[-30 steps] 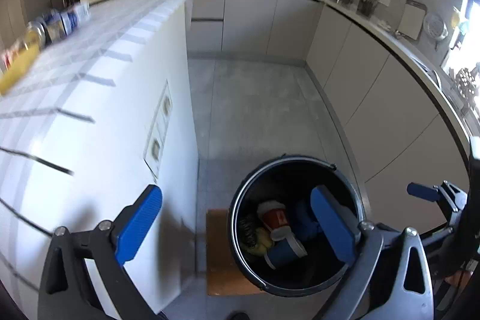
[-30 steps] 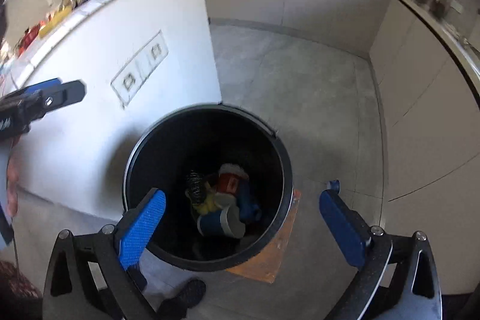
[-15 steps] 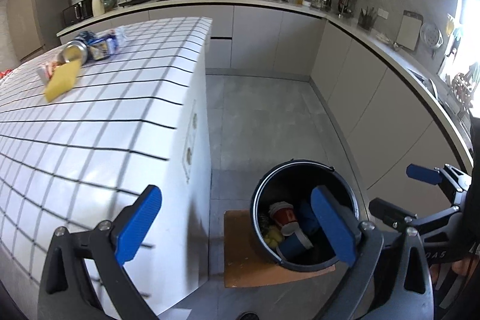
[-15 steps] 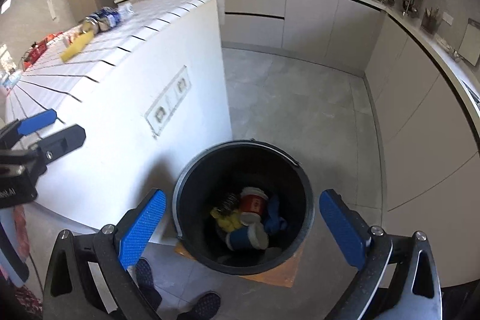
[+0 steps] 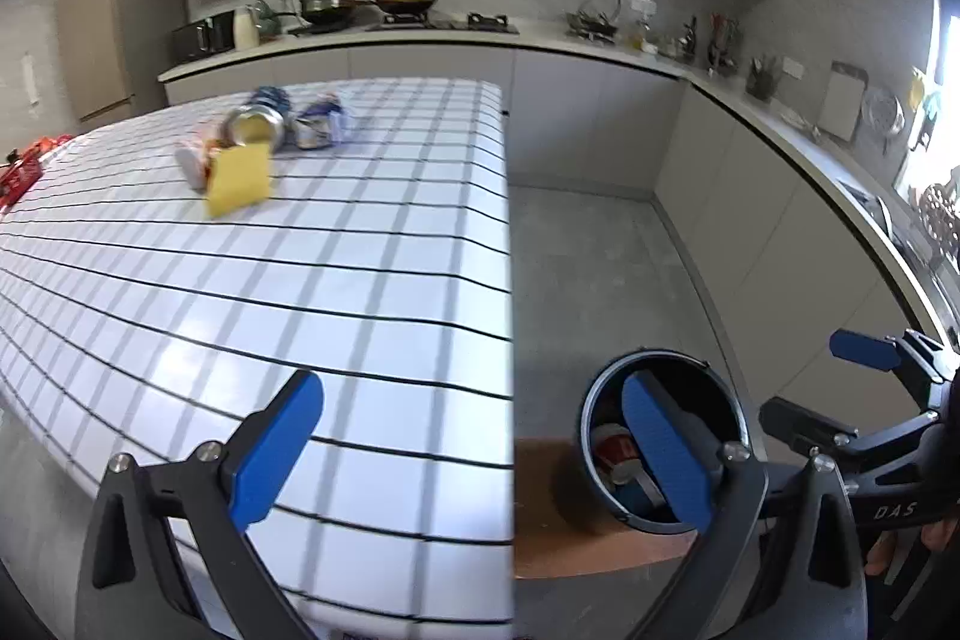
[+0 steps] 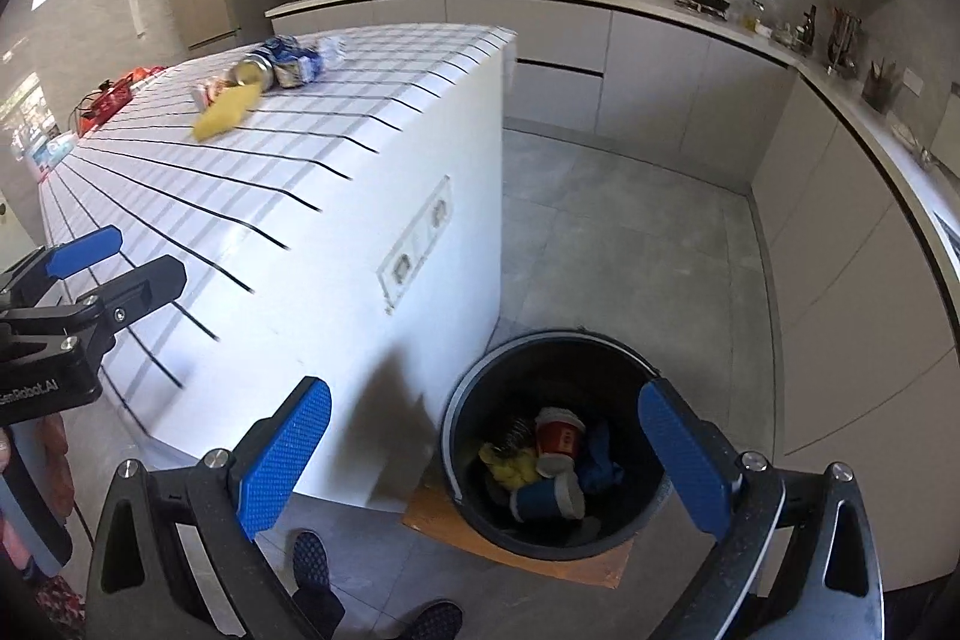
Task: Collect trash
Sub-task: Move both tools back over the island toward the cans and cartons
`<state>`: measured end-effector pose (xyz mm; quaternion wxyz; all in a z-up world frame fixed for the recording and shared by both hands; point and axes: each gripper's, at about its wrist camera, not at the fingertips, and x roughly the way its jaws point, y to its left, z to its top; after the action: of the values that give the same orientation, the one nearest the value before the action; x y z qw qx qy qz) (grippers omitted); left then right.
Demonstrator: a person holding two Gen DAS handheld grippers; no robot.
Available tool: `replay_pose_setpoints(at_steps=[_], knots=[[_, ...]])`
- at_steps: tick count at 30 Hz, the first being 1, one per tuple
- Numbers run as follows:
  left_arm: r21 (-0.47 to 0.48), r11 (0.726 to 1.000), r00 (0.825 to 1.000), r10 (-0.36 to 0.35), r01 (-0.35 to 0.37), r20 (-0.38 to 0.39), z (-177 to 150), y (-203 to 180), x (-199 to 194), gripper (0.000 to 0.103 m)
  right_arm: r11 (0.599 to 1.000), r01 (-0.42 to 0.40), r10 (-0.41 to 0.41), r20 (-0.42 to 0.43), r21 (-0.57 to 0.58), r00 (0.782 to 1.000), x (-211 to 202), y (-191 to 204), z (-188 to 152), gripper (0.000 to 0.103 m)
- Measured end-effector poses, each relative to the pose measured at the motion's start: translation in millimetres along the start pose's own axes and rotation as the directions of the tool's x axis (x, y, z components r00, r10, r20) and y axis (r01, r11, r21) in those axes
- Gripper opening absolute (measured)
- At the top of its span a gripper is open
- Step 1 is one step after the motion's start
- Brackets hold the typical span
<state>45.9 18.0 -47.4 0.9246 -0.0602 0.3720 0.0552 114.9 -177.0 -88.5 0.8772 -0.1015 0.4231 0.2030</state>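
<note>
Left wrist view takes in the tiled island (image 5: 360,292) first, with the black bin (image 5: 660,460) on the floor just beside its end, resting on a brown board (image 6: 516,550). Both grippers are empty: the left gripper (image 5: 474,454) gapes wide above the counter edge, and the right gripper (image 6: 486,454) spreads equally wide over the bin. Remaining trash lies clustered well apart from them, toward the far end of the island. Next, I judge, reach across low and level, and take the nearest piece first. That is the yellow packet (image 5: 239,179), flat and soft-looking; behind it lie a tipped can (image 5: 255,128) and crumpled blue-and-white wrappers (image 5: 318,127).
</note>
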Motion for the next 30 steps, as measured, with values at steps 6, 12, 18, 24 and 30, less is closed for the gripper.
replay_pose_setpoints(at_steps=[6,12,18,24,30], knots=[[-0.022,0.998,0.998,0.053,-0.052,0.037,3,43,-19,0.101,0.999,-0.025,0.027,0.042,-0.043,0.999,-13,45,20,0.103],[-0.074,0.993,0.993,0.101,-0.096,0.067,6,88,-34,0.101,0.995,-0.056,0.062,0.076,-0.084,0.995,-17,87,37,0.103],[-0.137,0.984,0.991,0.123,-0.115,0.058,8,132,-39,0.101,0.989,-0.082,0.097,0.116,-0.127,0.989,-18,125,60,0.103],[-0.175,0.971,0.981,0.178,-0.163,0.074,15,159,-34,0.1,0.985,-0.139,0.152,0.136,-0.101,0.979,-4,137,87,0.103],[-0.189,0.966,0.976,0.196,-0.175,0.096,34,179,-18,0.09,0.984,-0.131,0.146,0.131,-0.119,0.981,16,144,115,0.103]])
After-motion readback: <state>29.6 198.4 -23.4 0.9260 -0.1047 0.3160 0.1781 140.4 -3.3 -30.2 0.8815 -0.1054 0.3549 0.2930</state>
